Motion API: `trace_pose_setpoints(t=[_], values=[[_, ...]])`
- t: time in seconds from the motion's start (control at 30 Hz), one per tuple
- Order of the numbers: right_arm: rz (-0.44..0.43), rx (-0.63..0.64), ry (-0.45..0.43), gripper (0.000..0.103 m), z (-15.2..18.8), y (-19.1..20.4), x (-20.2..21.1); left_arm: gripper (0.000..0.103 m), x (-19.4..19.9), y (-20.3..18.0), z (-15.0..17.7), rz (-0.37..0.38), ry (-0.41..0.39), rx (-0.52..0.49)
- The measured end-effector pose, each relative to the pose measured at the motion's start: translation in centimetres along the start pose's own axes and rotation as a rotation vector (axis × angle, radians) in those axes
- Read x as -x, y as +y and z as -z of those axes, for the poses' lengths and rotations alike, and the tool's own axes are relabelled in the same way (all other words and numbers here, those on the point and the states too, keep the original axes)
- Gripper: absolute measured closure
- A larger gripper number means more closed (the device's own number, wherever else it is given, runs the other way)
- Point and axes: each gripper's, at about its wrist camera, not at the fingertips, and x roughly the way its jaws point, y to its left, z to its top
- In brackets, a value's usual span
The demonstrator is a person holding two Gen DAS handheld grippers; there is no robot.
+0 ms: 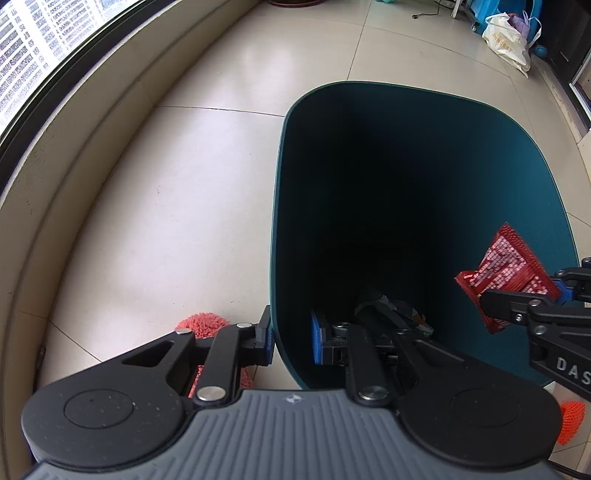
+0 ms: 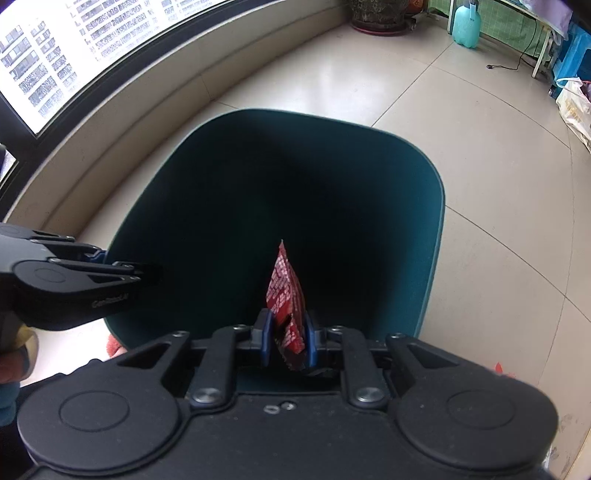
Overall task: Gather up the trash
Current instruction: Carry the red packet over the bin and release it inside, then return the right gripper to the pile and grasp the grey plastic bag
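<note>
Teal plastic trash bin (image 1: 424, 155), tall with rounded corners, stands on the pale glossy floor tiles (image 1: 184, 166) right by a low curved ledge under a big window (image 1: 29, 55). Left tool (image 1: 291, 338) is clamped on the bin's near wall, one blue-padded finger outside and the other inside, so it's basically pinching the rim. Down in the dark bottom of the bin you can just make out some crumpled wrappers (image 1: 402, 310), hard to say what exactly.

Right tool (image 2: 288, 338) is squeezing a red printed foil snack wrapper (image 2: 286, 291) between its blue pads, and the wrapper sticks up past the fingertips, hanging right over the bin's open mouth. From the left side camera you see that same wrapper poking in over the right-hand edge of the bin.

Other bits lying around: a fuzzy coral-red slipper (image 1: 201, 325) on the floor just beside the bin, and a piece of orange foam netting (image 1: 570, 421) on the other side. Further back there's a white shopping bag (image 1: 508, 40) and a light blue plastic jug (image 2: 466, 22).
</note>
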Motion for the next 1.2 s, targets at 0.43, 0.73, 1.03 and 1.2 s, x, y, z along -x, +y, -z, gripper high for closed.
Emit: trace_pose_setpoints(t=[0.43, 0.73, 1.03, 1.2], values=[[0.018, 0.020, 0.080, 0.079, -0.9, 0.5, -5.2, 0.084, -0.2, 0.4, -0.2, 0.010, 0.010, 0.001], [-0.048, 0.042, -0.008, 0.073, 0.3, -0.9, 1.3, 0.084, -0.4, 0.2, -0.1, 0.009, 0.012, 0.004], [-0.082, -0.020, -0.148, 0.068, 3.3, -5.7, 10.6, 0.084, -0.4, -0.1, -0.1, 0.001, 0.009, -0.005], [-0.039, -0.070, -0.187, 0.067, 5.0, -8.5, 13.8, 0.084, -0.4, 0.0, 0.0, 0.008, 0.001, -0.001]])
